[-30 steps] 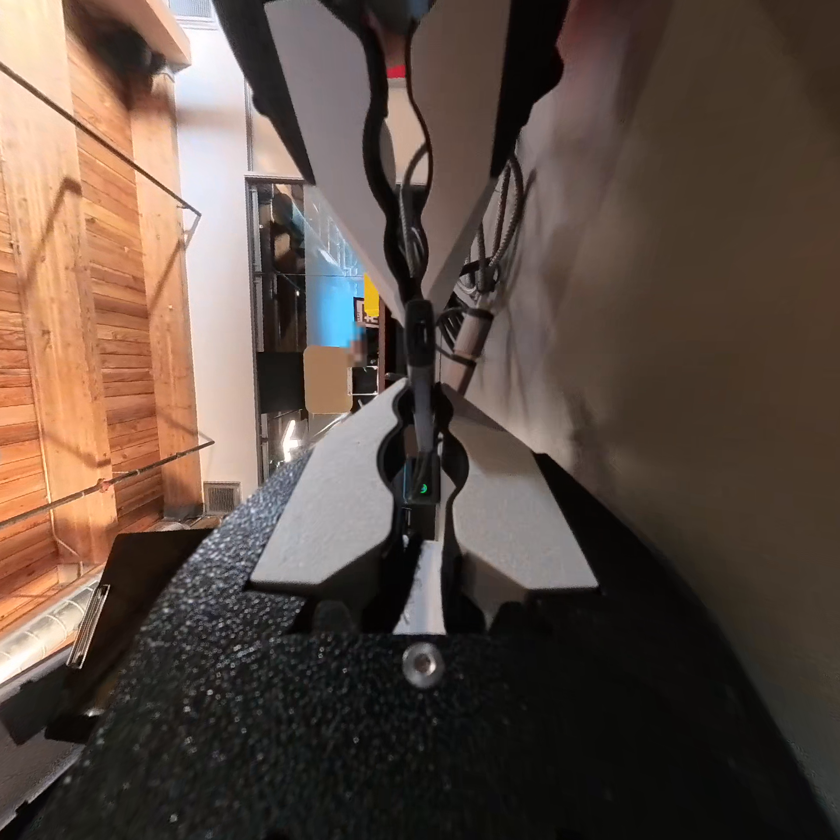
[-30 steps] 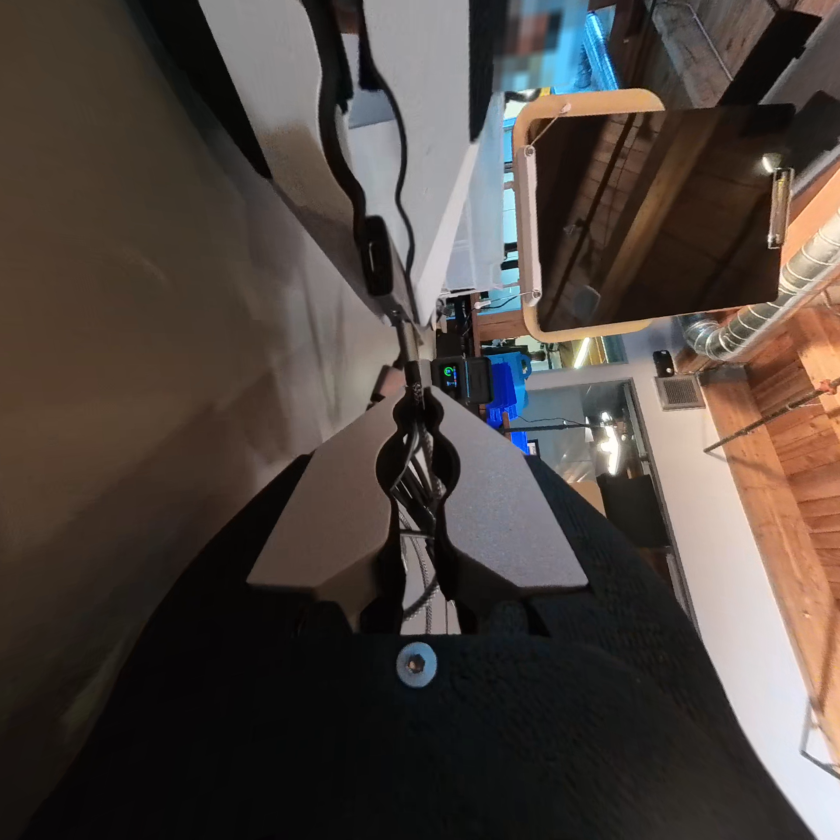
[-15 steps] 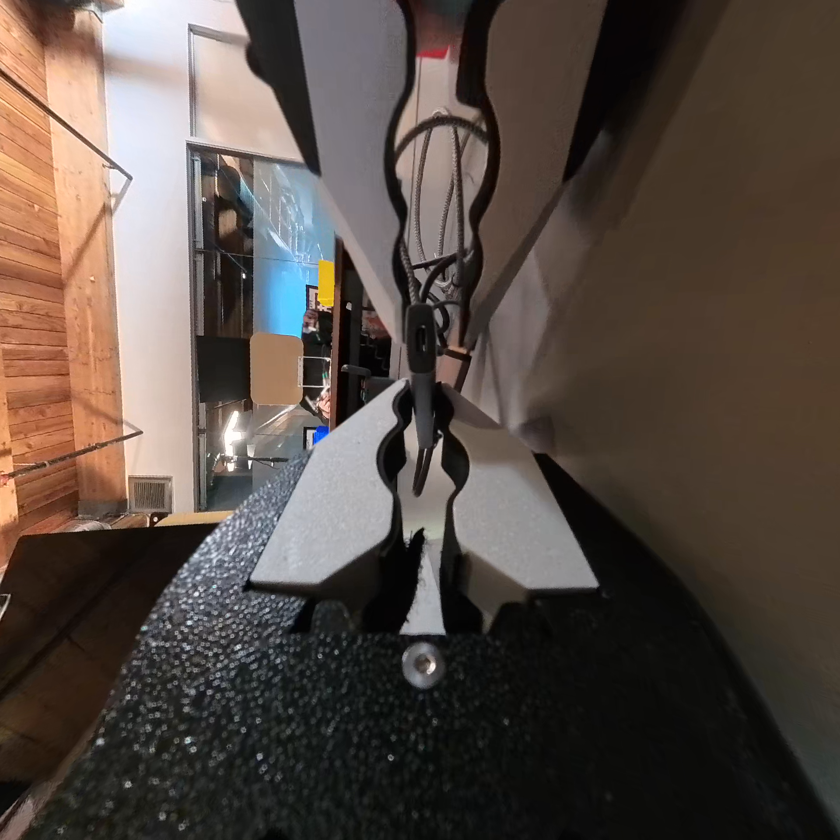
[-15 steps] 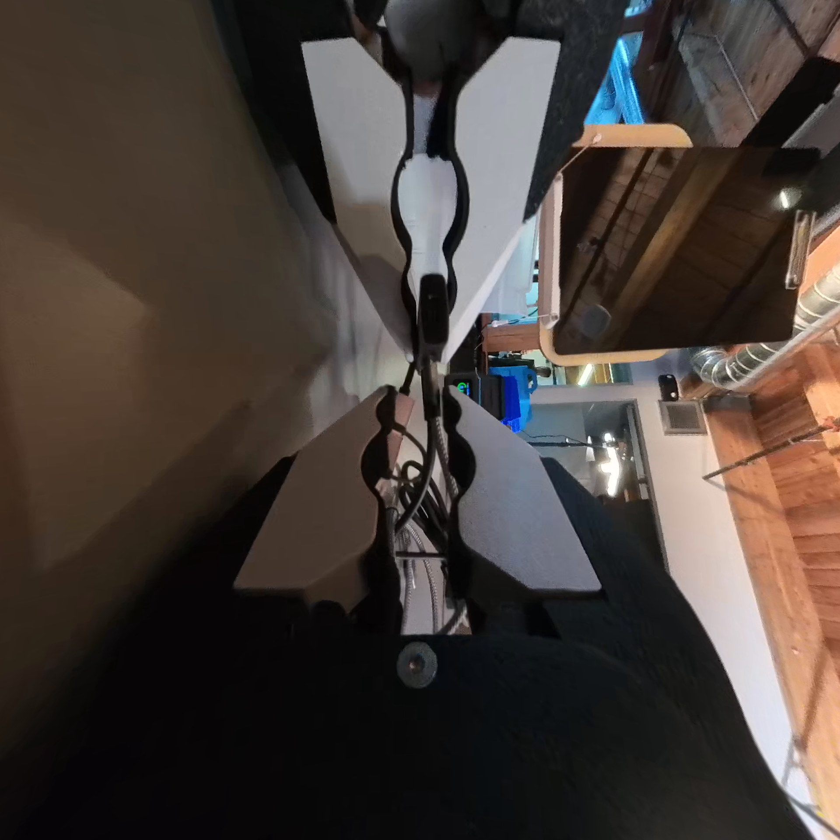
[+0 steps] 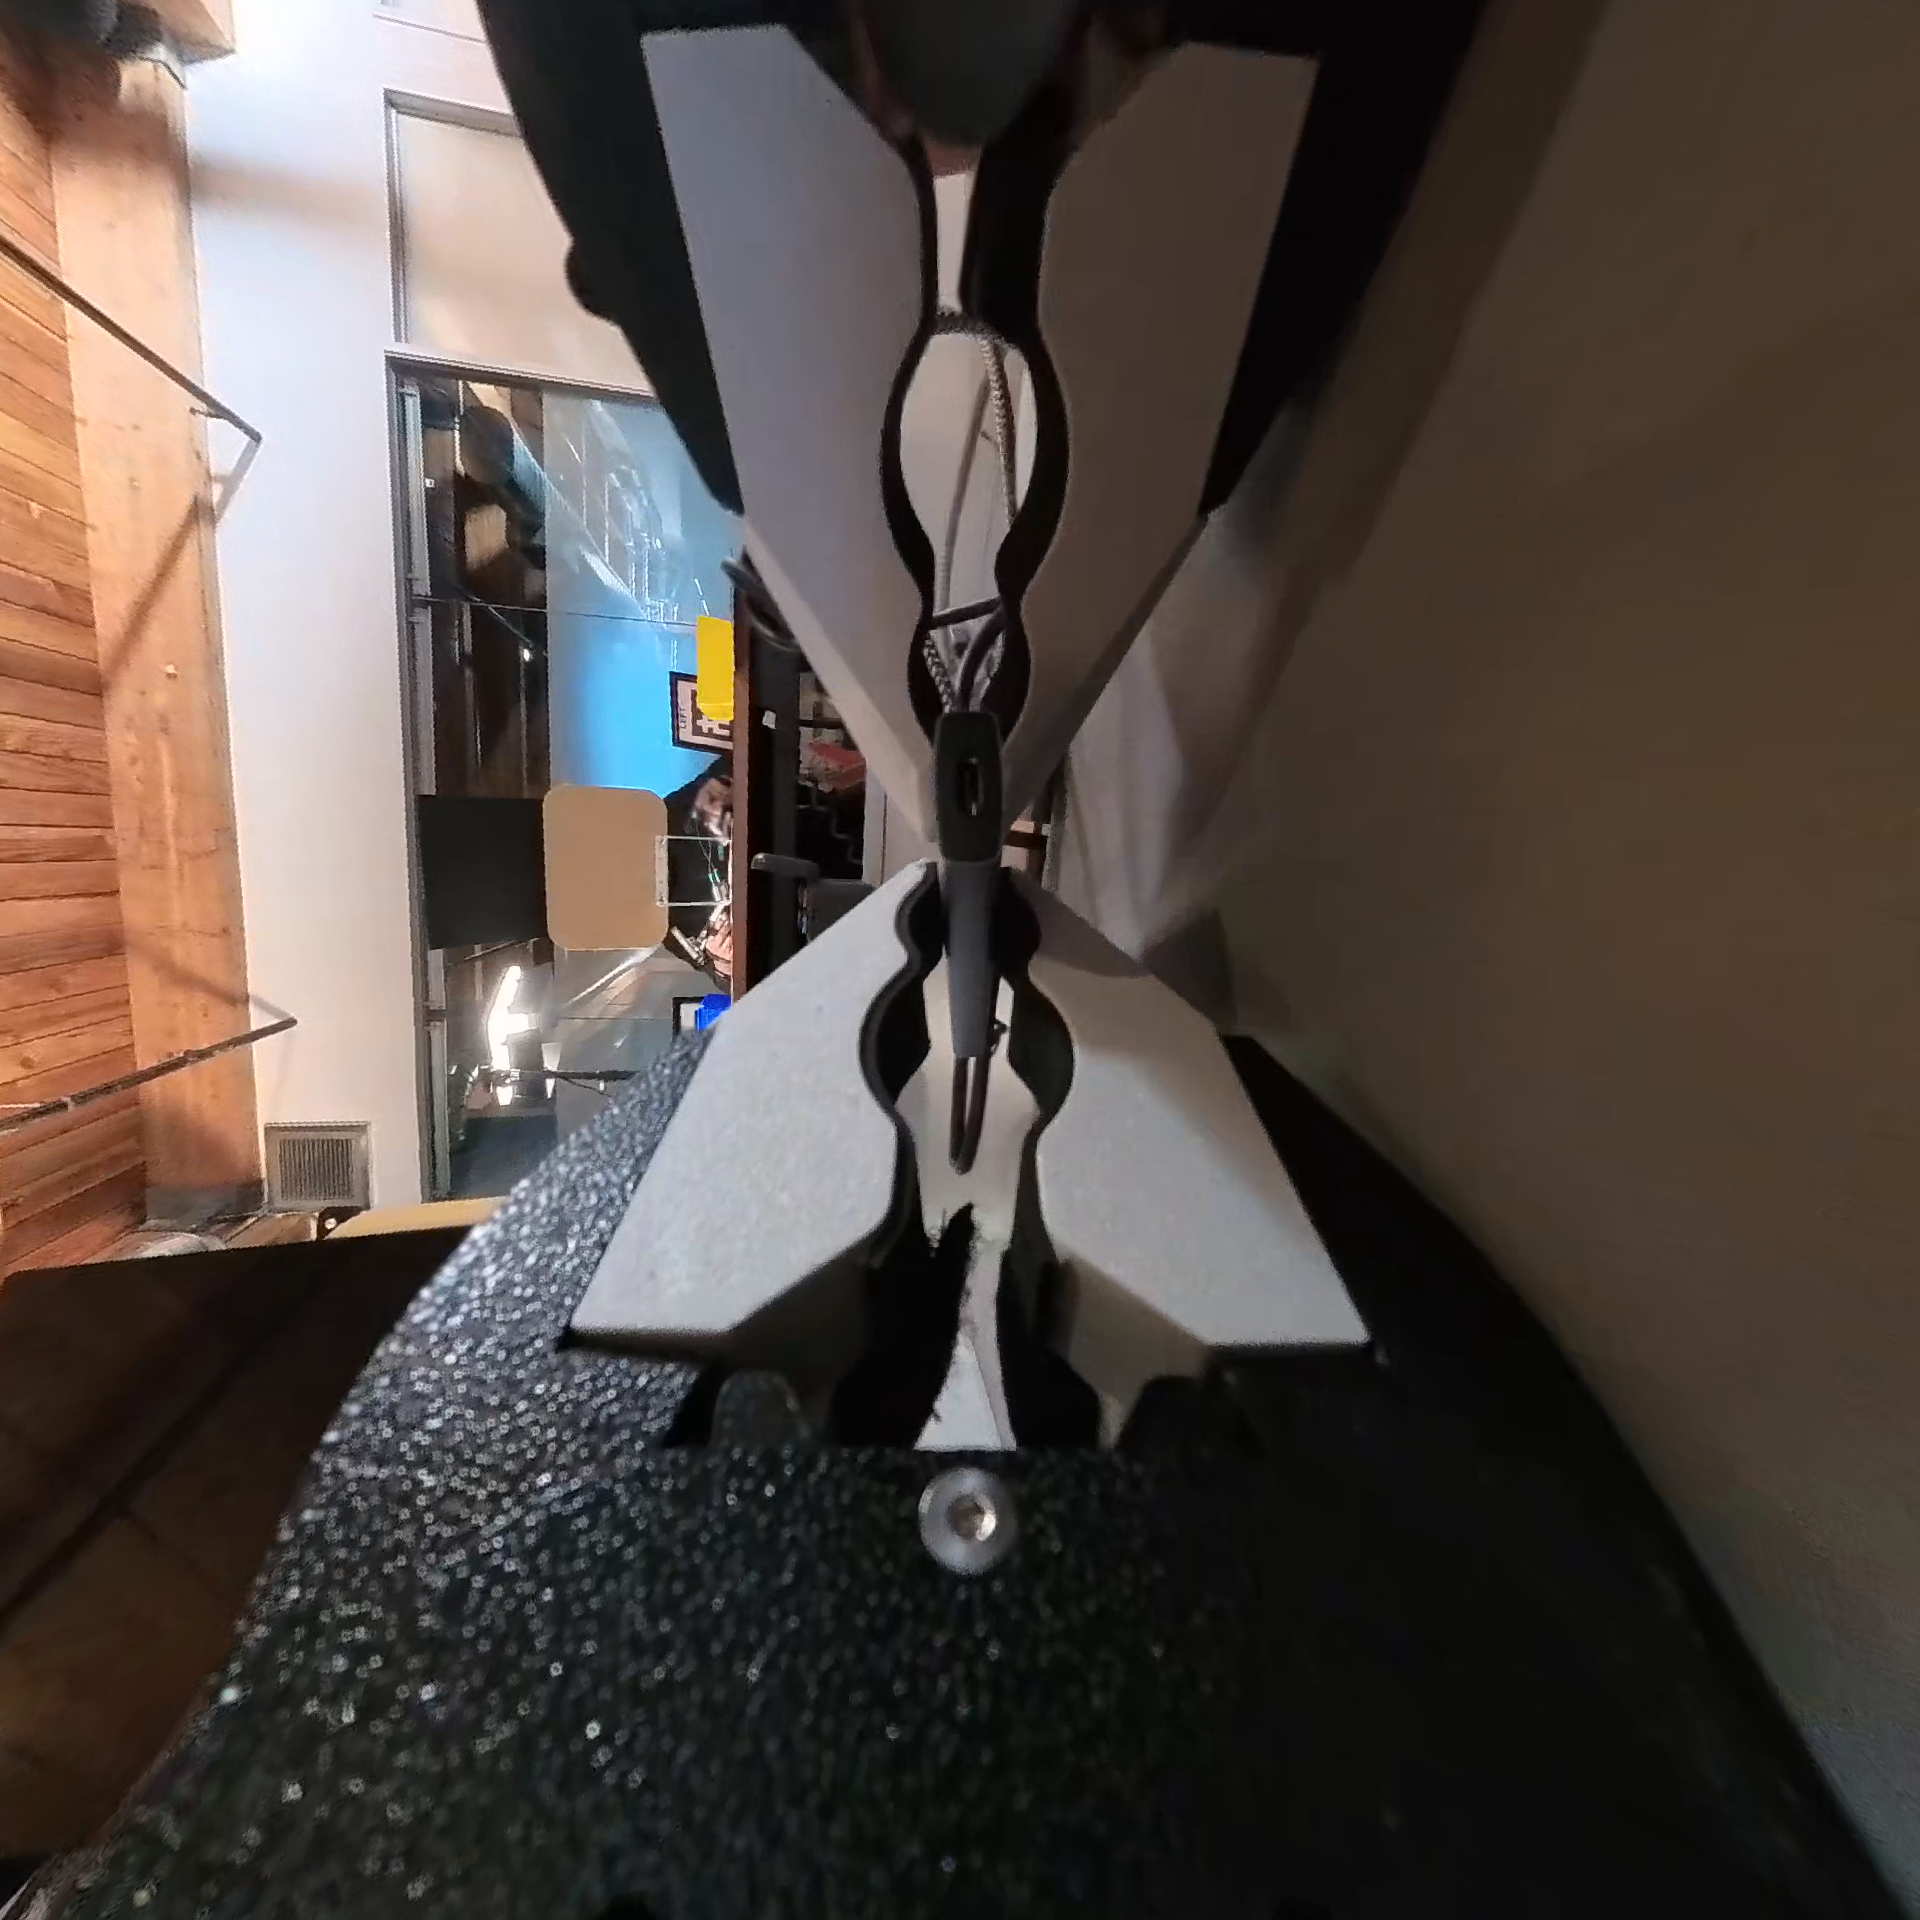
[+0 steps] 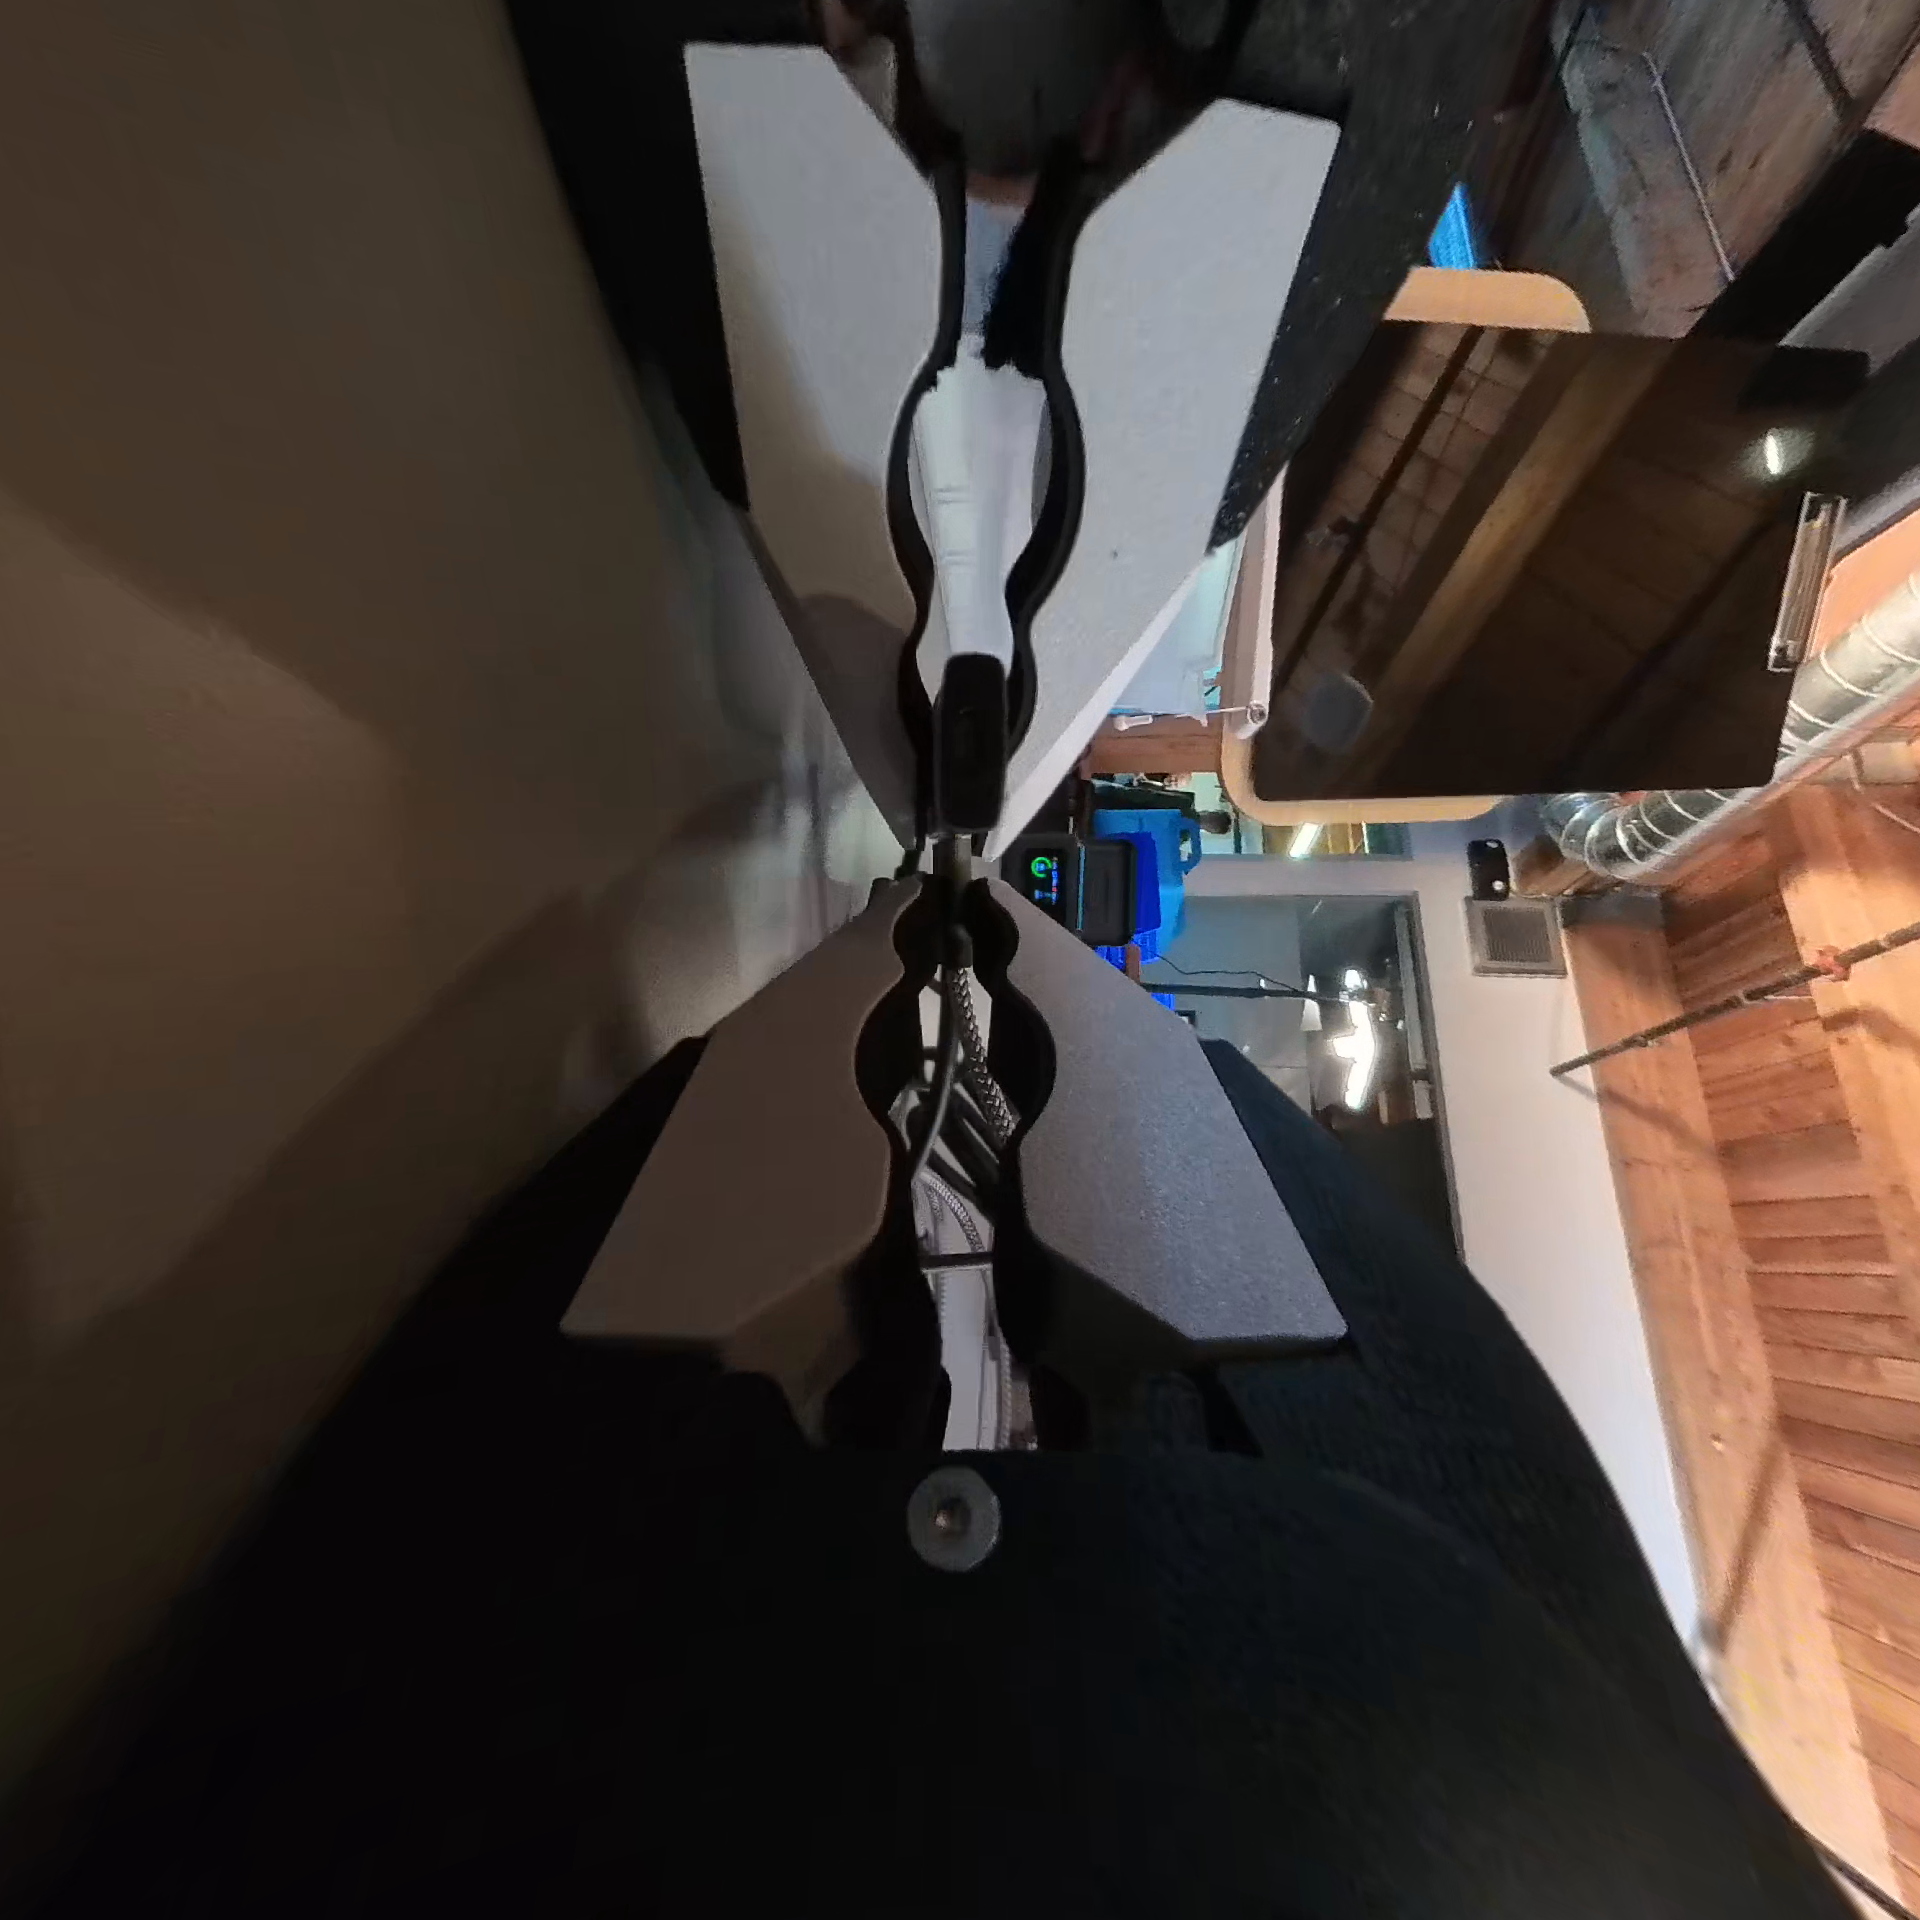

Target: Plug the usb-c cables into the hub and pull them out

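Workshop: timber wall (image 5: 62, 727), exposed duct (image 6: 1714, 821)

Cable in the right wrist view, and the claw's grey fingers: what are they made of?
The cable seems sheathed in woven braid, fabric or metal: a criss-cross light-and-dark pattern shows. The right claw has fingers that look like matte grey plastic, perhaps printed: a fine grainy surface without shine.

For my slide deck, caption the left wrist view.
Two grippers meet tip to tip: left gripper pinching the hub, right gripper opposite holding a cable.
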The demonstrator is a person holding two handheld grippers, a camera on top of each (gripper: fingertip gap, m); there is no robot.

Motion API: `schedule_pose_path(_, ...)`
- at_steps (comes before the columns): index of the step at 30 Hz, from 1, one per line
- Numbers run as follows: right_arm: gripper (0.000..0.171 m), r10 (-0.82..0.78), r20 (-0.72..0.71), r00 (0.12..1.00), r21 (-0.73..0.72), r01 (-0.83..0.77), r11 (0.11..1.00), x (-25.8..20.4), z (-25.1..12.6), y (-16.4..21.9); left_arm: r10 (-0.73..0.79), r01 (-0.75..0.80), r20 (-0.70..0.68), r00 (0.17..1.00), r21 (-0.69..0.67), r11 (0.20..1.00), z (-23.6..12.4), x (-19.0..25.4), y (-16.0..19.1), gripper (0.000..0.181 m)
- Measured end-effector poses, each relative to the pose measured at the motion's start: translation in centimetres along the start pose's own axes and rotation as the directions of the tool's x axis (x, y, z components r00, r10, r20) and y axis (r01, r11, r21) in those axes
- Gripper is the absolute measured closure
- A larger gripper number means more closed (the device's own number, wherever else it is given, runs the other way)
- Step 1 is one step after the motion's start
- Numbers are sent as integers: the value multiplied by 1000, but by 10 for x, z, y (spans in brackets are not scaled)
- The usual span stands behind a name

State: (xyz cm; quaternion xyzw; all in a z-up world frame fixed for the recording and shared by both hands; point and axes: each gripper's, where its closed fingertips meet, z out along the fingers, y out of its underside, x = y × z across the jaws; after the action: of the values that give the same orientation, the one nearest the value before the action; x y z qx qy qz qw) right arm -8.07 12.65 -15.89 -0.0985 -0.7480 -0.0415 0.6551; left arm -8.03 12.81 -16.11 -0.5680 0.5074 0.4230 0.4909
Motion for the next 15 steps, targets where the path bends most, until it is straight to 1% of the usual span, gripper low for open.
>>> schedule_pose_path(4, 167, 3, -10, 1000, -5, -3, 1000, 1, -1, -2, -21, 21, -2, 1000, -13, 1000, -3, -1, 0, 173)
schedule_pose_path(9, 167, 19, -8, 1000, 9, -19, 1000, 0, -5, -7, -17, 17, -6, 1000, 16, 1000, -9, 1, -5, 173)
schedule_pose_path(13, 167, 26, -6, 1000, 18, -26, 1000, -1, -12, -12, -16, 17, -10, 1000, 61, 998, -15, 2, -11, 173)
schedule_pose_path(15, 167, 53, 4, 999, 21, -53, 998, -2, -20, -16, -26, 28, -22, 999, 112, 993, -20, 4, -19, 173)
